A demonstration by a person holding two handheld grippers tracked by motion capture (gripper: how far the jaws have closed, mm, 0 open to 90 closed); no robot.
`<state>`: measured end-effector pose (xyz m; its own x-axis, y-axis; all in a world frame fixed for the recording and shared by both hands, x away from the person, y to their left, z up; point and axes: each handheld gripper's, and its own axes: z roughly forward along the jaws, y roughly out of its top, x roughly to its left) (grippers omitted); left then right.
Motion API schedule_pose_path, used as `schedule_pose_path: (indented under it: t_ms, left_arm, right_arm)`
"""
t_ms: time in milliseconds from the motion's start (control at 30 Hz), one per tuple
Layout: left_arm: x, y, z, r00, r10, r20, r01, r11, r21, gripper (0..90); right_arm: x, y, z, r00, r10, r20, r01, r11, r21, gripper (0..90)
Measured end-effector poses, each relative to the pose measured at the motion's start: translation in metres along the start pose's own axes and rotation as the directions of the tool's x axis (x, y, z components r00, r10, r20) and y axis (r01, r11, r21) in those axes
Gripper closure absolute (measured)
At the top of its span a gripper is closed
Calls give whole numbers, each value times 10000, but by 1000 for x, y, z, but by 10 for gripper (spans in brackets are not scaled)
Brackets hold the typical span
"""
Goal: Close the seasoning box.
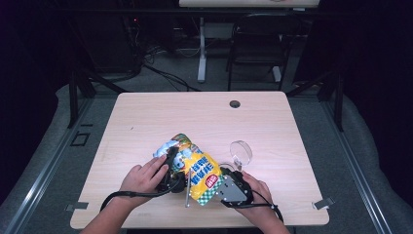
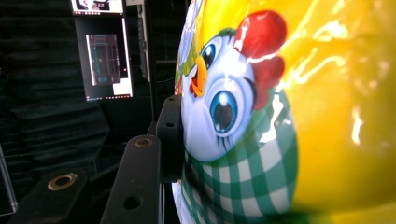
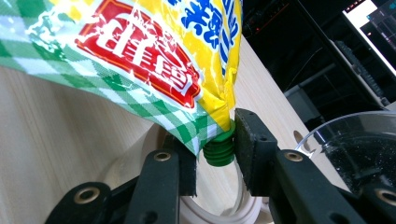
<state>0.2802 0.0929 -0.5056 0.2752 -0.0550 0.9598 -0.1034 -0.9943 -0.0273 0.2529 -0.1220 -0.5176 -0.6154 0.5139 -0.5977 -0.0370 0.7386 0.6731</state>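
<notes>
Left gripper [image 1: 171,168] clamped on yellow pouch [image 1: 197,168] body, held off table [image 1: 146,117]. Right gripper [image 3: 215,154] jaws bracket green cap [image 3: 219,150], touching one jaw; grip unclear. Cap prob. still on; clear bowl [image 1: 242,151] near right awaits pour.

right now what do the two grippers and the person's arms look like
Both grippers are black. The left gripper has flat bar-like jaws with round bolt holes and a black cable looping back past the left hand. The right gripper has the same bolted black jaws, a grey metal plate on top and a black cable trailing by the right hand. Both forearms are bare, no sleeves visible.
</notes>
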Motion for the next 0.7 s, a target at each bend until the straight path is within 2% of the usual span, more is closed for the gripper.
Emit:
schedule_pose_path:
  t_ms: [433, 500, 533, 567, 700]
  left_arm:
    - [4, 3, -2, 9997, 230, -43, -230, 9997, 70, 644]
    - [5, 3, -2, 9997, 241, 39, -241, 9996, 132, 645]
    - [5, 3, -1, 9996, 258, -145, -258, 9997, 8, 645]
    - [6, 3, -2, 9996, 293, -18, -293, 9995, 114, 646]
    - [6, 3, -2, 9994, 336, -26, -336, 9994, 97, 646]
  right_arm:
    - [-3, -1, -1, 9998, 204, -61, -205, 9998, -61, 704]
    - [-3, -1, -1, 9994, 329, -103, -330, 9994, -93, 704]
    - [-4, -2, -1, 9993, 351, -126, -353, 9993, -120, 704]
    - [-4, -1, -1, 9991, 396, -133, -397, 9991, -145, 704]
    - [-6, -2, -1, 9973, 687, -275, -692, 9975, -174, 704]
